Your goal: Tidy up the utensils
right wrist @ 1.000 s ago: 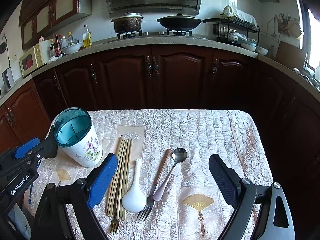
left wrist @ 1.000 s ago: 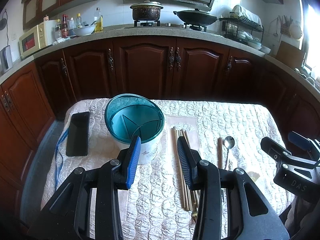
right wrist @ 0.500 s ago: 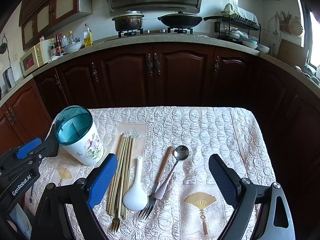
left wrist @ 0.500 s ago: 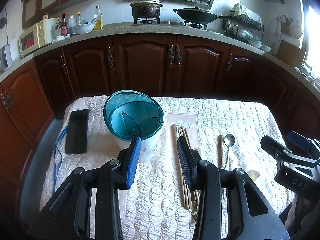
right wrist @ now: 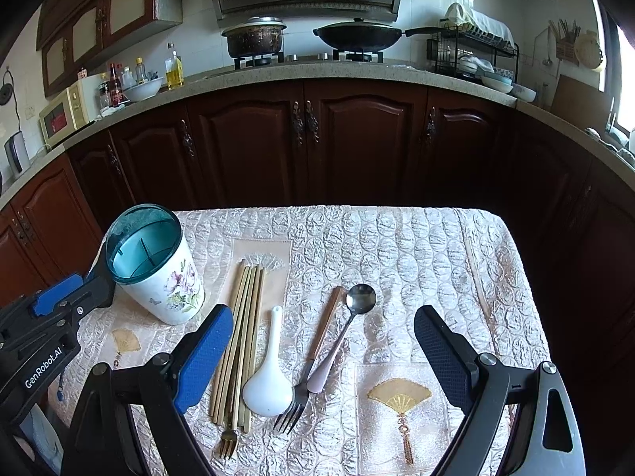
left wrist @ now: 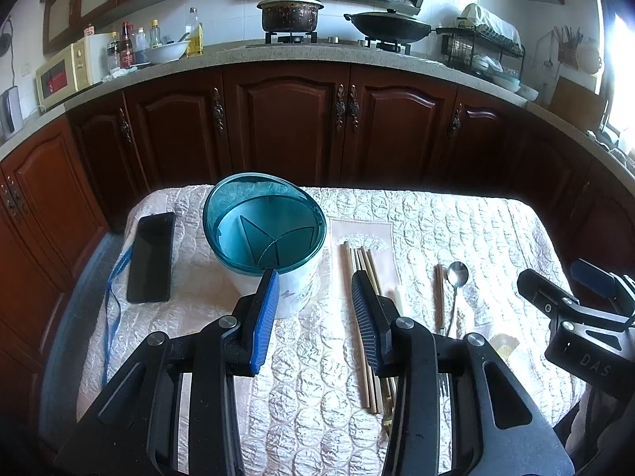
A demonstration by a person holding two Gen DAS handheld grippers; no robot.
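My right gripper (right wrist: 321, 353) hangs over the utensil row with its jaws wide and holding nothing; my left gripper (left wrist: 313, 309) sits just behind the holder (right wrist: 156, 263), jaws parted about halfway, also holding nothing. Nearest me lie the white soup spoon (right wrist: 265, 377), the fork (right wrist: 305, 373) and the metal spoon (right wrist: 345, 325), with the bundle of chopsticks (right wrist: 242, 337) just left of them, all flat on the quilted cloth (right wrist: 397, 246). I judge the first pick is due: I would drop my right jaws across 1 slim handle, squarely, since these pieces touch or nearly touch their neighbours and a skewed close could drag 2 at once. My left could steady the holder, whose teal insert is split into compartments. A phone (left wrist: 151, 258) lies left of the holder on the covered counter. Beyond stand dark wood cabinets (right wrist: 357, 139), then a pot (right wrist: 254, 37) and a wok (right wrist: 357, 35) on the stove.
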